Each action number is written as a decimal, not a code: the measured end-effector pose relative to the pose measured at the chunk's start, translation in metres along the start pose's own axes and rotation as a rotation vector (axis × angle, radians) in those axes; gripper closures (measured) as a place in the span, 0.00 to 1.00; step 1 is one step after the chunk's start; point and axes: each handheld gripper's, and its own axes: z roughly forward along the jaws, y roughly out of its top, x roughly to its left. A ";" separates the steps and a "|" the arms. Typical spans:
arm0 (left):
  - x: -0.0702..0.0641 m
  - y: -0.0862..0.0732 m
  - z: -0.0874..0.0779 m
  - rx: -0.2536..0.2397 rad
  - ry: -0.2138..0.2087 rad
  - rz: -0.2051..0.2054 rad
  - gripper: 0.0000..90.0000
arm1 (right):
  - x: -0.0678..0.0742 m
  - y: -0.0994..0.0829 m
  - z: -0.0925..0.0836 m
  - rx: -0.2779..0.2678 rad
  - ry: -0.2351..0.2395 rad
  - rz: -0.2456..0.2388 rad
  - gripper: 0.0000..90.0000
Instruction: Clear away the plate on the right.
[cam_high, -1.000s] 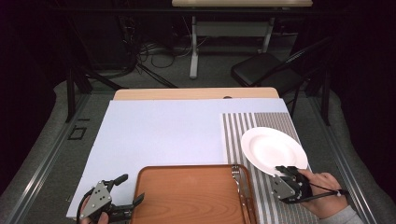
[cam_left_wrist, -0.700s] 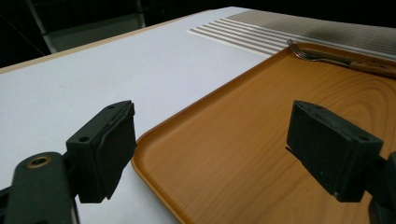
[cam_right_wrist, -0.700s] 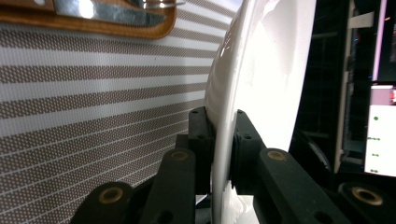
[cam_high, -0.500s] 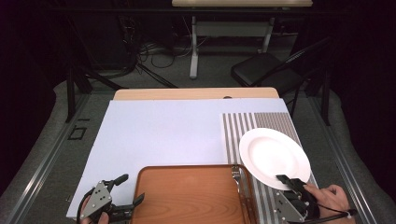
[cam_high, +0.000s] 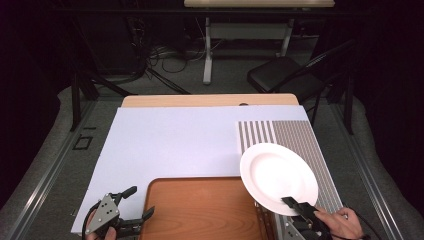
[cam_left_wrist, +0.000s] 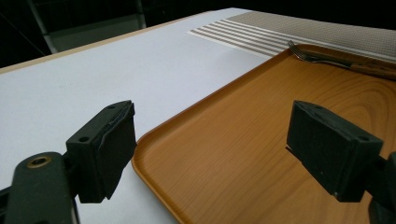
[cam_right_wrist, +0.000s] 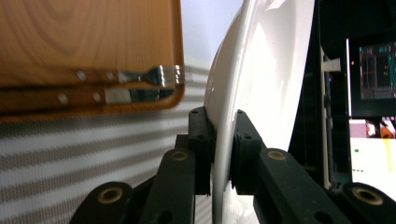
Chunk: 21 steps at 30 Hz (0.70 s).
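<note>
Plate (cam_high: 278, 177) rim sits clamped between the right gripper's (cam_right_wrist: 223, 154) fingers (cam_right_wrist: 201, 140), lifted and tilted just right of the wooden tray (cam_high: 200, 210), above the striped placemat (cam_high: 300, 135). Glazed, stiff and breakable, it looks slippery; a rim pinch is the sensible hold. At the tray's left edge, the left gripper (cam_left_wrist: 215, 144) waits with fingers spread, grasping nothing.

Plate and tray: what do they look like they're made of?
Plate: plain white and glossy, with bright reflections along the thin rim in the right gripper view; probably glazed ceramic, though melamine can't be ruled out. Tray: orange-brown with a printed-looking wood grain, smooth satin sheen and a moulded raised lip; likely laminate or plastic rather than solid wood.
</note>
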 end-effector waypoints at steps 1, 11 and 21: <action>0.000 0.000 0.000 -0.001 0.000 -0.001 0.17 | 0.001 0.003 0.000 -0.008 0.000 -0.019 0.90; 0.000 0.001 0.000 -0.006 -0.002 0.003 0.17 | 0.015 0.034 0.009 -0.097 0.027 -0.035 0.90; 0.001 0.001 0.001 -0.009 -0.007 0.007 0.17 | 0.022 0.058 0.013 -0.162 0.032 -0.039 0.90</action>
